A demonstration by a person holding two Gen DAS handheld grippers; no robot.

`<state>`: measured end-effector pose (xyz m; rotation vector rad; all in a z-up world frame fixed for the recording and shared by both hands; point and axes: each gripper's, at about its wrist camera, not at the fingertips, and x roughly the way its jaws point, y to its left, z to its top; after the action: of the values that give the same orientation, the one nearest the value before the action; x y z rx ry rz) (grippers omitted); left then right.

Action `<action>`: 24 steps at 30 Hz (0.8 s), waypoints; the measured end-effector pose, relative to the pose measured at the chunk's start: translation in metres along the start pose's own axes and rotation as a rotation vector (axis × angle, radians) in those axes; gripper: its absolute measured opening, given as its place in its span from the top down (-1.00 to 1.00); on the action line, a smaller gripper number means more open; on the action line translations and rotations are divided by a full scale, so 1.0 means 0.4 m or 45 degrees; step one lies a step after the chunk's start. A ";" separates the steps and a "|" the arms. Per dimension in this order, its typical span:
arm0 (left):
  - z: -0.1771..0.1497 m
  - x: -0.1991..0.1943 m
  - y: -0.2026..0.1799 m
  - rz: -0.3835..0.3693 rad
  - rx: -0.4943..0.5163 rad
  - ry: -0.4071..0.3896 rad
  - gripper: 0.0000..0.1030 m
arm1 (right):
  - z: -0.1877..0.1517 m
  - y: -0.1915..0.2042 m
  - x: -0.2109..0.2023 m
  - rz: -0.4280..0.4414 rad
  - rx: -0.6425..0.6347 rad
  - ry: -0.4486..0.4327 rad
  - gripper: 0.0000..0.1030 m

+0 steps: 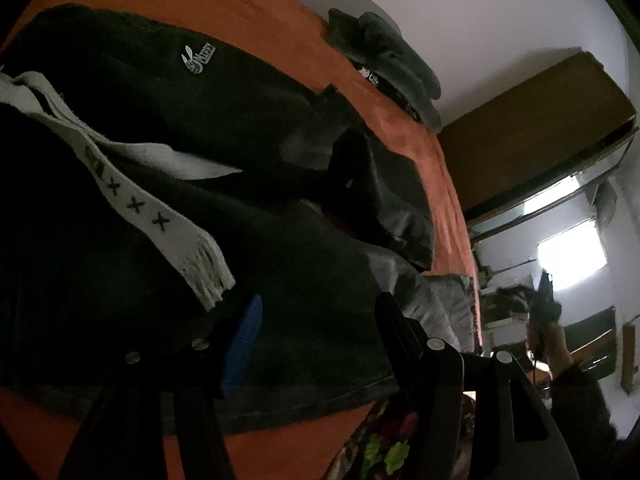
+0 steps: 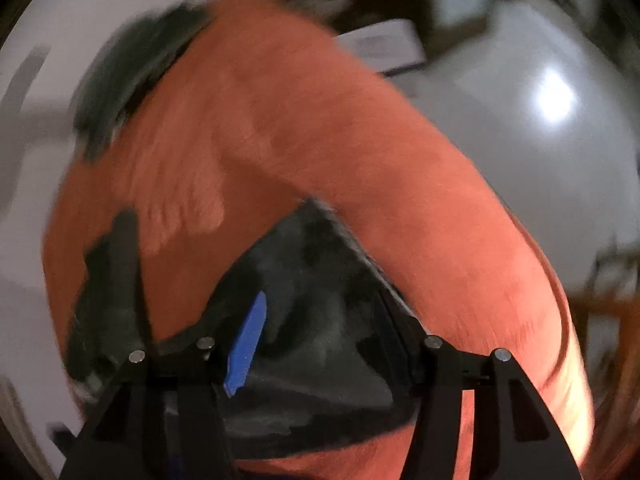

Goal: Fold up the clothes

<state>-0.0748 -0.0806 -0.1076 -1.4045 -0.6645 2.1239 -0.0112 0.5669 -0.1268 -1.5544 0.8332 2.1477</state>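
Observation:
A dark garment [image 1: 168, 128] with a small white logo [image 1: 198, 60] lies spread on the orange bed cover [image 1: 256, 12]. A white fringed scarf [image 1: 132, 196] with dark crosses lies across it. My left gripper [image 1: 320, 320] is open just above the garment's near part, with nothing between its fingers. In the blurred right wrist view my right gripper [image 2: 324, 312] is open, with dark cloth [image 2: 312, 280] lying between and under its fingers on the orange cover [image 2: 360, 140]. I cannot tell whether it touches the cloth.
A pile of folded grey-green clothes [image 1: 384, 60] sits at the bed's far edge by the white wall. Grey cloth [image 1: 432, 296] lies at the bed's right side. A brown wardrobe [image 1: 532, 128] and a bright window [image 1: 568, 256] stand to the right.

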 end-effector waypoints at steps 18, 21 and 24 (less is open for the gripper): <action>0.005 0.006 0.011 0.130 0.006 0.003 -0.17 | 0.104 0.001 0.020 -0.006 -0.014 -0.251 0.90; -0.002 0.009 0.033 0.132 -0.020 0.012 -0.17 | 0.101 0.015 -0.057 -0.187 -0.033 -0.412 0.91; -0.012 0.017 0.068 0.139 -0.062 0.025 -0.17 | 0.105 0.031 -0.014 -0.331 -0.112 -0.388 0.91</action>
<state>-0.0767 -0.0961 -0.1314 -1.5179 -0.6492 2.1878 -0.0472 0.5850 -0.1091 -1.2495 0.4178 2.1740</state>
